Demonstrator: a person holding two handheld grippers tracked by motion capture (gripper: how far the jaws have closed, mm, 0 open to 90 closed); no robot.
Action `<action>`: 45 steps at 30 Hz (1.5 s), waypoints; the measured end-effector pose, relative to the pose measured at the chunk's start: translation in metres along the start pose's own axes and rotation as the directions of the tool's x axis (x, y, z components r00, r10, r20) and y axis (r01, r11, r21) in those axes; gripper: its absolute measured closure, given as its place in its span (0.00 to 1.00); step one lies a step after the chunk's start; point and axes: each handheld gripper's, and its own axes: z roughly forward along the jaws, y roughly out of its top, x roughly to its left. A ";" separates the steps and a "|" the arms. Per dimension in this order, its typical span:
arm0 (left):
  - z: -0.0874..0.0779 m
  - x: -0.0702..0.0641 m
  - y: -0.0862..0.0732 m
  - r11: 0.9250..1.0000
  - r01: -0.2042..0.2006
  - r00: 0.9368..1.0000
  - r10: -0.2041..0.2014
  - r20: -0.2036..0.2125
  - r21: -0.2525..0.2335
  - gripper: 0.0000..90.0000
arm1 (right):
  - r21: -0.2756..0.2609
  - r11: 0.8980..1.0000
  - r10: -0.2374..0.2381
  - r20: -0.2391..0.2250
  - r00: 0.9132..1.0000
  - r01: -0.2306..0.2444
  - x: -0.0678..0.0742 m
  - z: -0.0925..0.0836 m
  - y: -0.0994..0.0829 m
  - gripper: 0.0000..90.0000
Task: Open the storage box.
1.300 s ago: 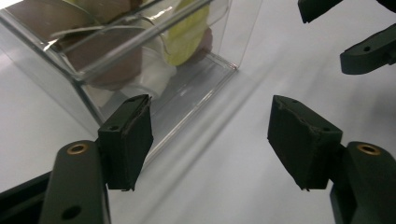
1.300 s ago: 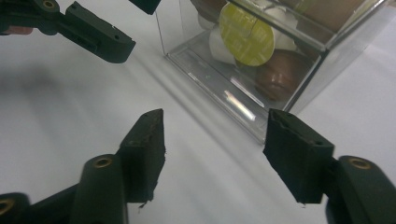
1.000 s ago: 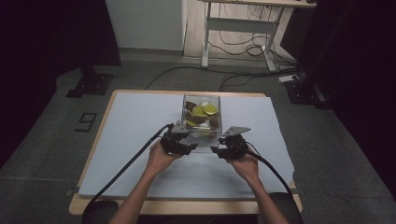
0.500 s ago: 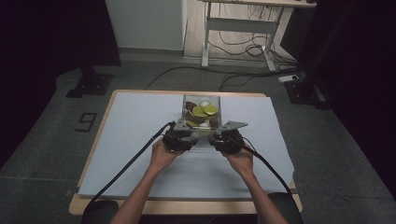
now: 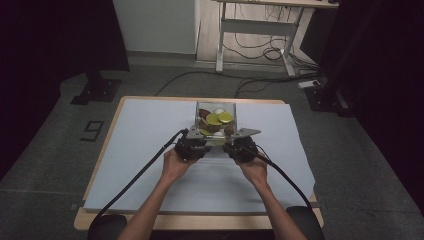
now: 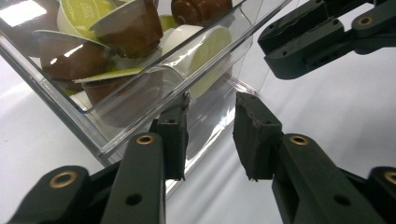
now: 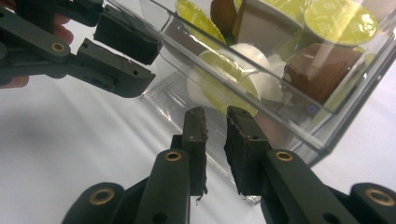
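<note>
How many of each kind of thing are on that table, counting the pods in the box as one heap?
Clear plastic box: 1
Heap of brown and white coffee pods with green lids: 1
Black hand-held gripper: 2, the left hand-held gripper and the right hand-held gripper
Pale sheet over the table: 1
Total: 5

Lighting: room surroundings lying dim, near black at both sides of the desk (image 5: 150,150), whose pale sheet is catching soft overhead light. Glare: white reflections streaking the clear box (image 6: 70,112) walls. Focus: nearest gripper parts blurring slightly at the bottom edges of both gripper views.
</note>
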 end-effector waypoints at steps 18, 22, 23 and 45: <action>0.005 0.002 -0.001 0.999 0.015 1.000 -0.016 -0.011 -0.028 0.85 | -0.026 0.999 0.023 0.000 1.000 -0.023 -0.002 0.008 0.002 0.89; 0.005 0.001 -0.001 0.999 0.014 1.000 -0.014 -0.020 -0.030 0.86 | -0.027 1.000 0.015 -0.001 1.000 -0.015 -0.001 0.008 0.002 0.89; 0.004 0.000 -0.001 0.999 0.014 1.000 -0.015 -0.021 -0.031 0.86 | -0.027 1.000 0.013 -0.004 1.000 -0.013 -0.001 0.007 0.002 0.89; -0.007 -0.011 -0.011 0.999 0.015 1.000 -0.014 0.006 -0.043 0.87 | -0.029 0.998 -0.047 -0.005 0.999 0.047 0.012 -0.005 -0.002 0.88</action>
